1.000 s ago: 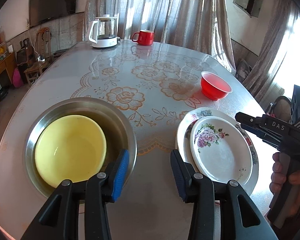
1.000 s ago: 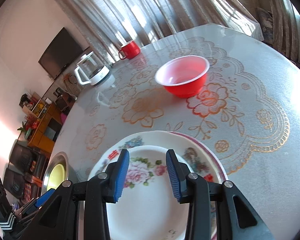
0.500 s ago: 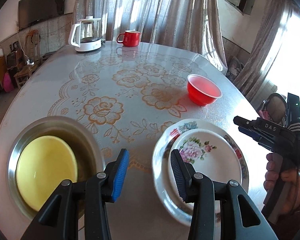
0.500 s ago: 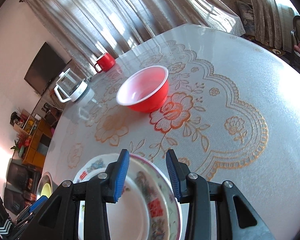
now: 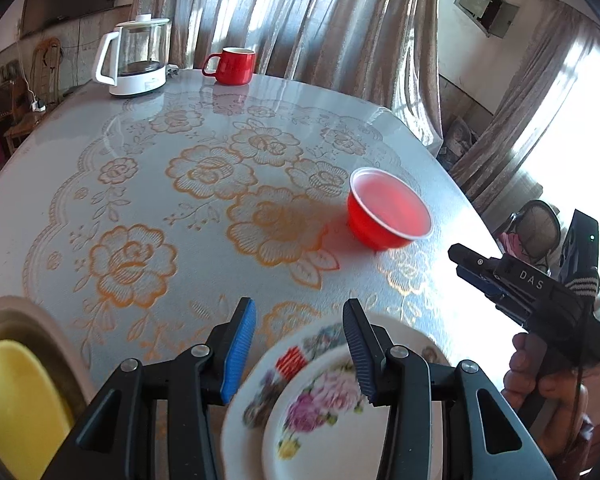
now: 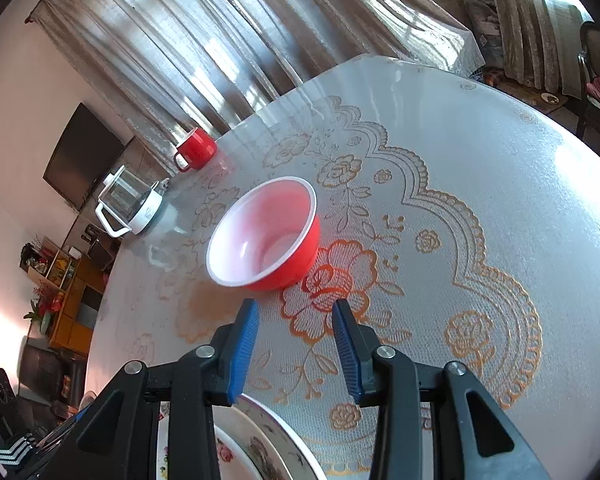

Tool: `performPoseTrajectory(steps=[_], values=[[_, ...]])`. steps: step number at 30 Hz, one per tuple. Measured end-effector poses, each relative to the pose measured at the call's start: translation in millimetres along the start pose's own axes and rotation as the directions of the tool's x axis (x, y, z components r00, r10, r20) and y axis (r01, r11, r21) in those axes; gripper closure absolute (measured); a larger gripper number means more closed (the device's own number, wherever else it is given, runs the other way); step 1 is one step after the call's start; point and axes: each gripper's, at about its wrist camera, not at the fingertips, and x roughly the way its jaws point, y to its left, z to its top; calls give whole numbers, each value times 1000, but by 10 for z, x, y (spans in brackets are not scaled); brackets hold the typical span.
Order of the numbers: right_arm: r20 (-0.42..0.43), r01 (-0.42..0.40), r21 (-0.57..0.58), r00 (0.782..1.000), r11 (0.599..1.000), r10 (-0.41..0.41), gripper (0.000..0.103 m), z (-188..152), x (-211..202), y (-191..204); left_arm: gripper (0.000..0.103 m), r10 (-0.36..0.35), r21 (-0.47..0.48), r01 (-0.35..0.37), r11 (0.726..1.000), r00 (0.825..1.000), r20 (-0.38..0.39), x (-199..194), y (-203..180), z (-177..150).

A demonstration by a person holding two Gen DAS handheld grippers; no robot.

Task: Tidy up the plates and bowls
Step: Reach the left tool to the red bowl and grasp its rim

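A red bowl [image 5: 388,214] with a pale inside stands upright on the table; it also shows in the right wrist view [image 6: 266,236]. My right gripper [image 6: 295,322] is open and empty, just short of that bowl; in the left wrist view it [image 5: 474,270] hovers right of the bowl. My left gripper [image 5: 299,328] is open and empty above the far rim of a large floral plate [image 5: 260,384] that carries a smaller floral plate [image 5: 320,420]. A yellow bowl [image 5: 16,404] sits inside a steel bowl [image 5: 40,324] at the lower left.
A glass kettle [image 5: 138,58] and a red mug [image 5: 234,66] stand at the table's far edge, before curtains. The table [image 5: 160,152] has a floral lace cover. A chair [image 5: 538,226] stands beyond the table's right edge. Shelves [image 6: 66,300] stand at left.
Both grippers have moved forward and to the right. The right one has left the plates behind and closed in on the red bowl. The steel bowl has slid to the left wrist view's edge.
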Motion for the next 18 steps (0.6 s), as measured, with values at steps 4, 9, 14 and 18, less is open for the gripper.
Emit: performPoseTrajectory(steps=[4, 9, 14, 18], values=[[-2, -4, 2, 1000, 1000, 4, 70, 161, 122, -8, 57, -12, -5, 12, 1000, 1000, -8, 191, -95, 186], [-10, 8, 25, 1000, 1000, -7, 76, 329, 301, -35, 57, -48, -29, 47, 998, 999, -16, 437, -209, 441], [-29, 15, 32, 999, 999, -14, 78, 431, 481, -50, 59, -72, -48, 72, 996, 997, -9, 694, -314, 656], [-53, 23, 24, 998, 999, -21, 81, 449, 603, -47, 60, -73, -40, 72, 997, 997, -26, 948, -401, 761]])
